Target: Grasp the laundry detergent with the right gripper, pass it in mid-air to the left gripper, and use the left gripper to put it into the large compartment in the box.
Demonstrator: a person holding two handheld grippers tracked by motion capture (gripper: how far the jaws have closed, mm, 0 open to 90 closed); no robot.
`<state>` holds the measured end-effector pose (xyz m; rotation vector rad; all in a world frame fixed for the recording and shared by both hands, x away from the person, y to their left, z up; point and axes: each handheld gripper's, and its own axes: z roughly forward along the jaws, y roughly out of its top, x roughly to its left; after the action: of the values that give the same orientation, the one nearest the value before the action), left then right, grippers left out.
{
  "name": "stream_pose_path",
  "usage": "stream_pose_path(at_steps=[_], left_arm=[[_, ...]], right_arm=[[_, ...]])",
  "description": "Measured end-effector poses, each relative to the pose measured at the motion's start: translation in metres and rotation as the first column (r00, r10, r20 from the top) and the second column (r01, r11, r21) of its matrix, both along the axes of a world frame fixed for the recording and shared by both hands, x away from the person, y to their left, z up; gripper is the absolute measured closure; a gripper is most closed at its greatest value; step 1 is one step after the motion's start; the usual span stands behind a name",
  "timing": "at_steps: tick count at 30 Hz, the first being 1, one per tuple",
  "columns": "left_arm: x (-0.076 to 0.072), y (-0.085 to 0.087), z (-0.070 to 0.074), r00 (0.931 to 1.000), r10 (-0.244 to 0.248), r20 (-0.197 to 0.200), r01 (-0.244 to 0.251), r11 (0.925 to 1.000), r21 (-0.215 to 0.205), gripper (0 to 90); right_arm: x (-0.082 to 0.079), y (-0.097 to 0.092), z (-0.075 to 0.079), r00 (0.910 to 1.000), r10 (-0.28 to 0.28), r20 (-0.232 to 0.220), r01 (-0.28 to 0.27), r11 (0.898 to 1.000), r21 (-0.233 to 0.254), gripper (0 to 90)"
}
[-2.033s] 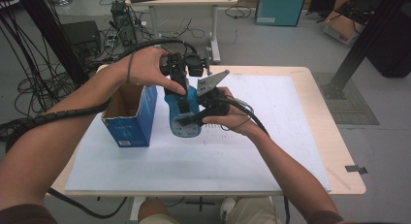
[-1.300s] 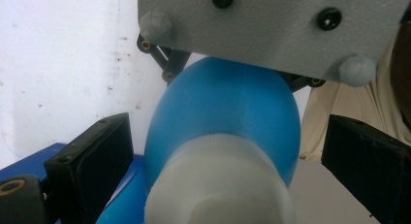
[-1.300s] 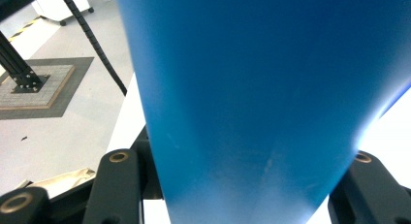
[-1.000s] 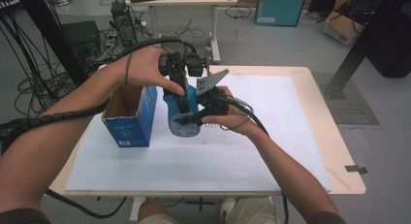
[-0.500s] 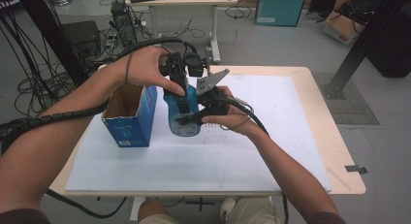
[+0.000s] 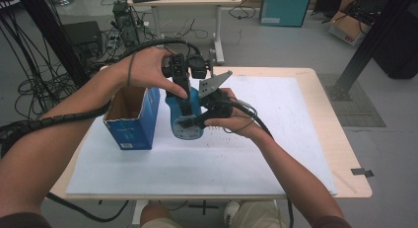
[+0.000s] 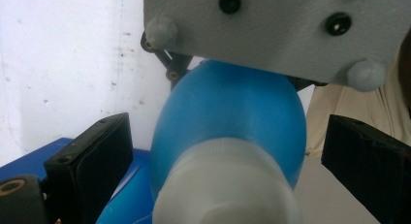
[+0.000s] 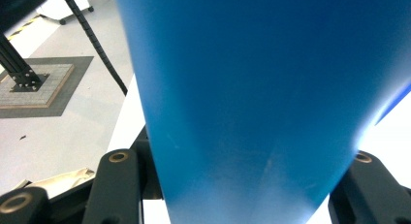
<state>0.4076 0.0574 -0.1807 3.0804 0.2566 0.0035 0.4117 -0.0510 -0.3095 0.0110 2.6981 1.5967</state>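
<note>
Hands (image 6: 148,70) together over table (image 6: 305,139); right gripper (image 6: 190,123) on blue bottle (image 6: 185,132)

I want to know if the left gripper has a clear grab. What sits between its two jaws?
In the left gripper view, the blue bottle with its pale cap end sits between the jaws, which stand apart from it.

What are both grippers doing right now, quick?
Left gripper: fingers open around the blue bottle's white cap.
Right gripper: shut on the blue bottle.
</note>
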Motion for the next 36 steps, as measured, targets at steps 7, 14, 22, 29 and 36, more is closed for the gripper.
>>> stream_pose_path(at_steps=[7, 14, 22, 29, 36], left_arm=[[0.0024, -0.0002, -0.0002, 0.9996, -0.029, -0.004, 0.030, 0.9984, 0.048, 5.0], [0.0024, 0.0007, -0.0007, 0.9995, -0.032, -0.003, 0.032, 0.9985, 0.045, 5.0], [0.0019, 0.0005, -0.0013, 0.9996, -0.027, -0.010, 0.027, 0.9985, 0.047, 5.0], [0.0022, 0.0001, -0.0012, 0.9995, -0.031, -0.008, 0.031, 0.9980, 0.054, 6.0], [0.0023, -0.0007, -0.0019, 0.9994, -0.034, 0.000, 0.034, 0.9976, 0.061, 9.0]], right_arm=[[0.0000, -0.0009, 0.0003, 1.0000, -0.004, -0.002, 0.004, 1.000, 0.001, 43.9], [-0.0006, 0.0006, -0.0006, 1.0000, -0.003, -0.007, 0.003, 1.000, -0.001, 43.9], [-0.0007, 0.0010, -0.0001, 1.0000, -0.003, 0.004, 0.003, 1.000, 0.001, 43.8], [-0.0013, 0.0001, 0.0005, 1.0000, -0.001, 0.001, 0.001, 1.000, -0.003, 43.8], [-0.0022, -0.0002, 0.0007, 1.0000, -0.002, -0.003, 0.002, 1.000, -0.003, 43.8]])
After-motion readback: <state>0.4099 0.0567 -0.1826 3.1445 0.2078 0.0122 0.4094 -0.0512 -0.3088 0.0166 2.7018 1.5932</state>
